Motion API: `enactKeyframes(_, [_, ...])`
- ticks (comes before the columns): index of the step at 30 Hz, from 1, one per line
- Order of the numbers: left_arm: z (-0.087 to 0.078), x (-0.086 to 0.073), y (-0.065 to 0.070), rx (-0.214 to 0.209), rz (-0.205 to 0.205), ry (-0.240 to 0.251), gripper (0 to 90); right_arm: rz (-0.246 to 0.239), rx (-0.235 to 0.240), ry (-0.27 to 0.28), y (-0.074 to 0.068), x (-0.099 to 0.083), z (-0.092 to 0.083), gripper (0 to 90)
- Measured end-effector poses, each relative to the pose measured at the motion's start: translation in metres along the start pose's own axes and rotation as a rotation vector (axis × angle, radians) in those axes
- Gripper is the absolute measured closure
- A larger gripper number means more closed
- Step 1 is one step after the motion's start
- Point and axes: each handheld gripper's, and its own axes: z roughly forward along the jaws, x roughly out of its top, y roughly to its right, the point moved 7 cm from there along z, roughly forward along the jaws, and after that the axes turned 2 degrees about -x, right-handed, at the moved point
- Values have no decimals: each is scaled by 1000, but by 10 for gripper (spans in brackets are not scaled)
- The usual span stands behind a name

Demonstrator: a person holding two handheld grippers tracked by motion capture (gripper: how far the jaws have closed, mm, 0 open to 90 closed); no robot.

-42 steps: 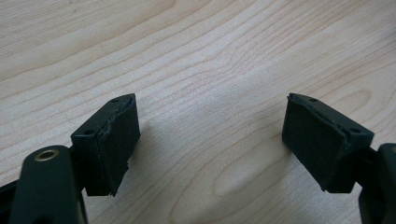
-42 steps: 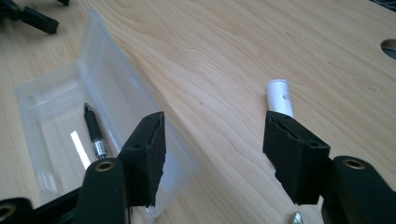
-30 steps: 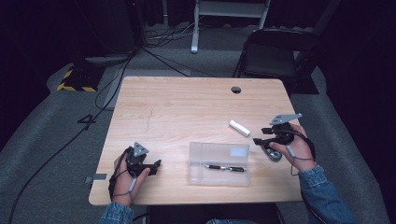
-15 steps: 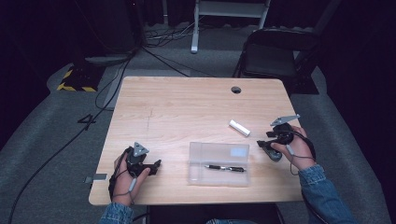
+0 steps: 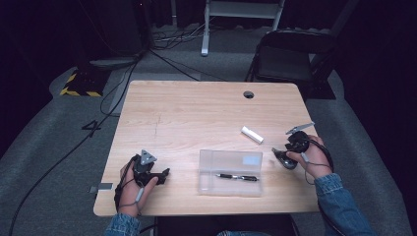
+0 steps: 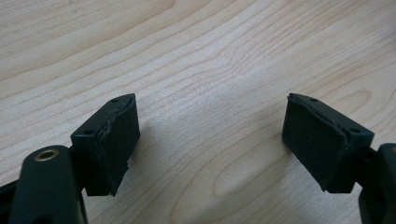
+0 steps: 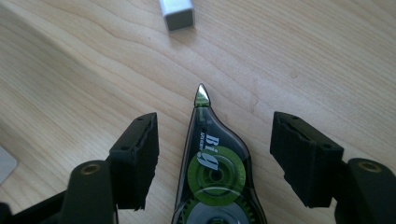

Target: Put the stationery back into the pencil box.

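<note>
A dark correction-tape dispenser (image 7: 215, 172) with green wheels lies flat on the wood between the spread jaws of my right gripper (image 7: 215, 154), which is open and touches nothing. In the high view that right gripper (image 5: 290, 147) sits near the table's right edge, over the dispenser (image 5: 285, 160). A white stick-shaped eraser (image 5: 252, 134) lies just left of it; its end (image 7: 176, 14) shows ahead of the jaws. A clear plastic case (image 5: 230, 172) holds a black pen (image 5: 238, 177). My left gripper (image 5: 156, 173) rests open at the front left, with bare wood between its pads (image 6: 116, 140).
The wooden table (image 5: 196, 113) has a round cable hole (image 5: 249, 94) at the back right. A black chair (image 5: 290, 54) stands behind the table. Cables run over the grey floor at the left.
My right gripper has come down and slightly toward me over the tape dispenser. The left gripper has stayed where it was.
</note>
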Motion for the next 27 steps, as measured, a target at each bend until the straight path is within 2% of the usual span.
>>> enactKeyframes(10, [0,0,0,0,1,0,194,21,-8,-69,1,-9,6,394])
enactKeyframes(13, [0,0,0,0,1,1,194,13,-9,-87,1,-11,7,410])
enactKeyframes(15, [0,0,0,0,2,0,194,14,-9,-94,0,-11,7,417])
enactKeyframes(20, [0,0,0,1,2,0,194,-7,-28,-111,1,-12,5,515])
enactKeyframes(27, [0,0,0,1,2,1,194,-1,-32,-109,0,-12,5,522])
